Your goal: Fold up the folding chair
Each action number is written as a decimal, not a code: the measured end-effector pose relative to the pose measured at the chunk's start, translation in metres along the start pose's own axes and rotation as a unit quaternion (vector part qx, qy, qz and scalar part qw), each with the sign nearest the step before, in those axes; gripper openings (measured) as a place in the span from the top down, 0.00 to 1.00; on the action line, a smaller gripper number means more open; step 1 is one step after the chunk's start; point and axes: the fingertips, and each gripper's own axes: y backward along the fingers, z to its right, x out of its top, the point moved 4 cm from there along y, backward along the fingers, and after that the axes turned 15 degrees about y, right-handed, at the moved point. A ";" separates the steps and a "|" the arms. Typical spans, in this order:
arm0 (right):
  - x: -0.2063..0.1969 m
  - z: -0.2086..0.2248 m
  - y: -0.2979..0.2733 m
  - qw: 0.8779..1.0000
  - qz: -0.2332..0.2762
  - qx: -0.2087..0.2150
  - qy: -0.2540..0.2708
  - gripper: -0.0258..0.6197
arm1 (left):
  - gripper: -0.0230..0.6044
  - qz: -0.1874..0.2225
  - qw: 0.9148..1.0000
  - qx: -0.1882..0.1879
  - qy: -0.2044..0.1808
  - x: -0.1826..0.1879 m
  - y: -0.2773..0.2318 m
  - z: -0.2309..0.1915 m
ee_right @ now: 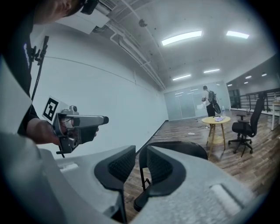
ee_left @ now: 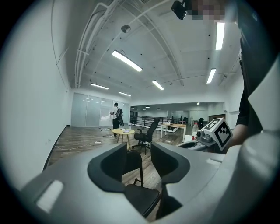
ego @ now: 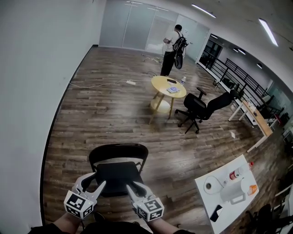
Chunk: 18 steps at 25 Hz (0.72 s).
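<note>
The black folding chair (ego: 116, 174) stood unfolded on the wooden floor (ego: 114, 105), near its edge along the white wall (ego: 32, 91). The left gripper (ego: 97, 179) gaped about halfway and the right gripper (ego: 133, 185) narrowly; both were empty, at the seat's front edge.

Open-plan office: swivel chair (ego: 201, 107), long desks (ego: 257, 119), glass partitions (ego: 132, 25), ceiling strip lights (ego: 203, 10).

Round yellow table (ego: 160, 85); black office chair (ego: 201, 107) beside it; standing person (ego: 171, 50) beyond

Wood-plank floor (ego: 100, 105), black folding chair (ego: 116, 174) standing open, round yellow table (ego: 168, 86) beyond it, office chair (ego: 201, 107)
</note>
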 end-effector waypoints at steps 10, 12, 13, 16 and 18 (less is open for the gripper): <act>0.008 -0.011 -0.017 0.999 -0.022 -0.044 -0.005 0.83 | 0.68 -0.009 0.999 -0.047 0.010 0.012 0.003 -0.038; 0.007 -0.015 -0.017 0.998 -0.024 -0.050 -0.008 0.83 | 0.67 -0.009 0.998 -0.056 0.010 0.013 0.003 -0.042; 0.006 -0.017 -0.017 0.998 -0.024 -0.053 -0.010 0.83 | 0.67 -0.011 0.998 -0.059 0.010 0.013 0.002 -0.044; 0.002 -0.019 -0.018 0.998 -0.026 -0.061 -0.018 0.82 | 0.66 -0.017 0.998 -0.066 0.008 0.013 -0.002 -0.048; -0.001 -0.018 -0.018 0.997 -0.026 -0.065 -0.025 0.82 | 0.65 -0.020 0.997 -0.068 0.006 0.012 -0.005 -0.049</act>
